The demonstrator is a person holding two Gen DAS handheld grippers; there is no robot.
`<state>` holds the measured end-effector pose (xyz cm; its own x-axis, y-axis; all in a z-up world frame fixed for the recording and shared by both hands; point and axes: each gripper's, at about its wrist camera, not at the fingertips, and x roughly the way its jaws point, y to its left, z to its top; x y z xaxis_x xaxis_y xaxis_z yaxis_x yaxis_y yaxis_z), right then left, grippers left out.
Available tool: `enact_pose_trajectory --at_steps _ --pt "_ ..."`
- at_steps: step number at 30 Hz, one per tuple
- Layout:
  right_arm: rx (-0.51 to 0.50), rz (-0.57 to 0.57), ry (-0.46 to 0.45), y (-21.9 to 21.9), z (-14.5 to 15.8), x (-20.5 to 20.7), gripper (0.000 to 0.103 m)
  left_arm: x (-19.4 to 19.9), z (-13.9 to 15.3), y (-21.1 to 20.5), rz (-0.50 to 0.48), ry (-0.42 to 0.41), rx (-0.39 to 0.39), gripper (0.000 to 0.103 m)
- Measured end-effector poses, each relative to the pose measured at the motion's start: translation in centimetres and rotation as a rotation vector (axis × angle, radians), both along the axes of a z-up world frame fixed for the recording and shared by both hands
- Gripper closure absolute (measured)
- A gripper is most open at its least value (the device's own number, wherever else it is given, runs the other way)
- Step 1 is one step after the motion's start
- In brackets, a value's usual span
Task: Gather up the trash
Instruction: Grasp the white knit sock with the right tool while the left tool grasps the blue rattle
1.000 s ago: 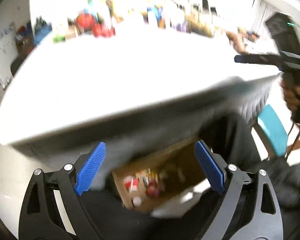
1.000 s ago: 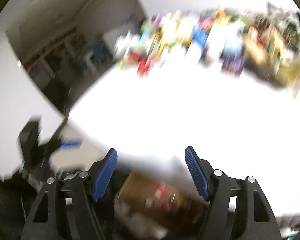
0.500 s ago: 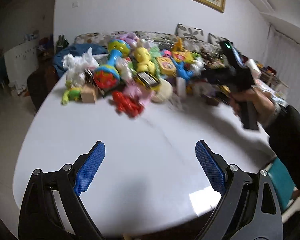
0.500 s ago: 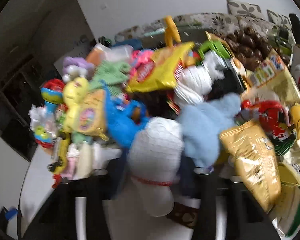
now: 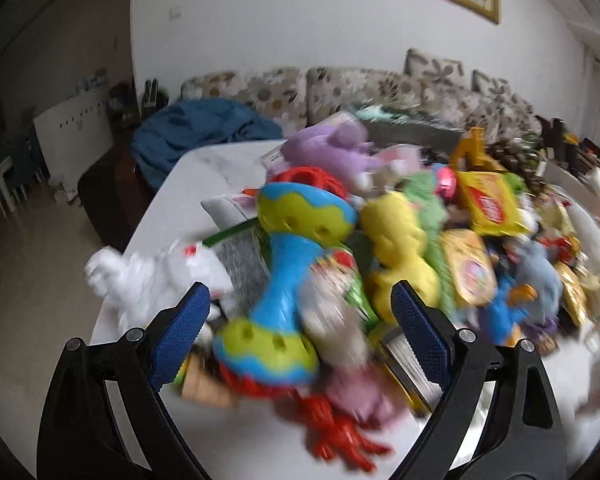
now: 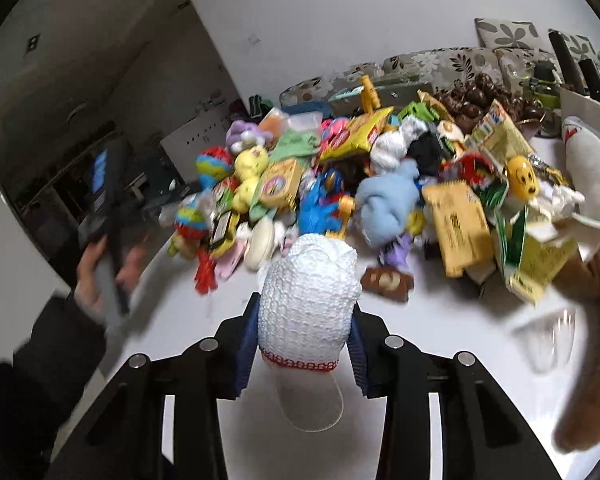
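Note:
A heap of toys and snack wrappers covers the far side of the white table (image 6: 440, 360). My right gripper (image 6: 303, 344) is shut on a white foam net sleeve (image 6: 308, 288) with a red rim, held just in front of the heap. My left gripper (image 5: 302, 336) is open and hangs over the heap's left end. A blue and yellow-green dumbbell toy (image 5: 288, 280) shows blurred between its fingers, which do not press on it. Crumpled white tissue (image 5: 140, 280) lies left of that toy. In the right wrist view the left gripper (image 6: 108, 216) appears blurred in a hand.
A yellow snack packet (image 6: 356, 136), a gold packet (image 6: 456, 228) and a green-white packet (image 6: 516, 240) lie in the heap. A clear plastic cup (image 6: 548, 340) stands near right, beside a brown furry shape (image 6: 592, 360). A patterned sofa (image 5: 340, 88) runs behind the table.
My left gripper has risen from the box under the table edge and moved forward to the heap. My right gripper has shut on the foam net sleeve and drawn it back.

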<state>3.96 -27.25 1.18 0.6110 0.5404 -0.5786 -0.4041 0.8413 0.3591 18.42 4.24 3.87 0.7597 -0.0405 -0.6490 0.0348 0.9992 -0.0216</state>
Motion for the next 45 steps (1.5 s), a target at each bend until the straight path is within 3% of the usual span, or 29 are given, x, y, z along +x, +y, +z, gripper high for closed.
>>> enact_pose_trajectory --at_steps 2,3,4,5,7,8,11,19,21,22,23,25,27,31,35,36,38,39,40,42,43,44,45 --pt "-0.004 0.011 0.002 -0.1 -0.1 -0.6 0.063 1.9 -0.6 0.4 -0.018 0.050 -0.032 0.017" --pt "-0.010 0.018 0.006 0.0 -0.4 -0.5 0.063 3.2 -1.1 0.6 -0.027 0.079 -0.053 0.023" --pt "-0.013 0.021 0.008 0.0 -0.5 -0.6 0.063 4.4 -1.6 0.5 -0.046 0.109 -0.059 0.040" --pt "-0.013 0.026 0.013 0.2 -0.8 -0.6 0.063 4.9 -1.9 0.5 -0.061 0.123 -0.068 0.042" --pt "-0.016 0.031 0.019 0.3 -1.1 -0.7 0.063 5.5 -2.1 0.2 -0.071 0.117 -0.068 0.053" --pt "-0.023 0.025 0.013 0.4 -1.3 -0.8 0.063 5.2 -2.0 -0.1 -0.078 0.106 -0.051 0.064" --pt "-0.024 0.019 0.012 0.3 -1.6 -1.3 0.063 1.8 -0.1 -1.3 -0.126 0.028 -0.018 0.075" --pt "-0.004 0.015 -0.030 0.4 -0.4 -2.5 0.063 -8.9 7.2 -2.0 -0.219 -0.189 -0.048 0.077" --pt "-0.068 0.019 -0.062 1.2 0.0 -2.7 0.063 -9.8 8.3 -1.7 -0.213 -0.216 -0.075 0.077" --pt "-0.102 0.009 -0.074 1.6 0.0 -2.7 0.063 -9.2 8.2 -2.2 -0.203 -0.190 -0.074 0.077" --pt "-0.111 0.013 -0.065 1.8 -0.3 -2.7 0.063 -8.2 7.1 -2.9 -0.194 -0.113 -0.031 0.077" --pt "-0.074 0.032 -0.032 1.9 -0.6 -2.7 0.063 -6.6 4.3 -3.6 -0.163 -0.001 0.029 0.077" --pt "-0.063 0.031 -0.028 1.9 -0.9 -3.3 0.063 -5.7 0.8 -3.9 -0.153 0.099 0.004 0.076" --pt "-0.068 0.020 -0.030 1.2 -0.8 -4.5 0.063 -5.8 -1.3 -3.3 -0.147 0.106 -0.112 0.075" --pt "-0.087 0.009 -0.047 0.4 -0.4 -5.2 0.063 -6.2 0.1 -3.4 -0.168 0.077 -0.137 0.070" --pt "-0.083 0.007 -0.048 0.3 -0.5 -5.2 0.063 -6.5 0.6 -3.5 -0.171 0.052 -0.127 0.066" --pt "-0.068 0.003 -0.041 0.1 -0.7 -5.1 0.063 -6.1 0.2 -3.9 -0.113 0.061 -0.038 0.038" --pt "-0.063 0.003 -0.039 0.1 -0.8 -5.0 0.063 -5.9 -0.2 -4.1 -0.099 0.076 0.007 0.039" --pt "-0.058 0.004 -0.036 0.1 -1.0 -5.0 0.063 -6.0 -0.3 -4.1 -0.102 0.065 0.012 0.052" --pt "-0.050 0.004 -0.029 0.1 -1.3 -4.9 0.063 -6.6 -0.2 -3.8 -0.123 0.038 -0.050 0.055" --pt "-0.048 0.006 -0.024 0.1 -1.4 -4.8 0.063 -7.1 0.0 -3.7 -0.119 0.008 -0.056 0.058" --pt "-0.050 0.007 -0.020 0.1 -1.5 -4.7 0.063 -7.3 0.1 -3.8 -0.120 -0.004 -0.046 0.072" --pt "-0.053 0.002 -0.019 0.1 -1.6 -4.6 0.063 -7.6 0.4 -4.1 -0.128 -0.007 -0.033 0.071"
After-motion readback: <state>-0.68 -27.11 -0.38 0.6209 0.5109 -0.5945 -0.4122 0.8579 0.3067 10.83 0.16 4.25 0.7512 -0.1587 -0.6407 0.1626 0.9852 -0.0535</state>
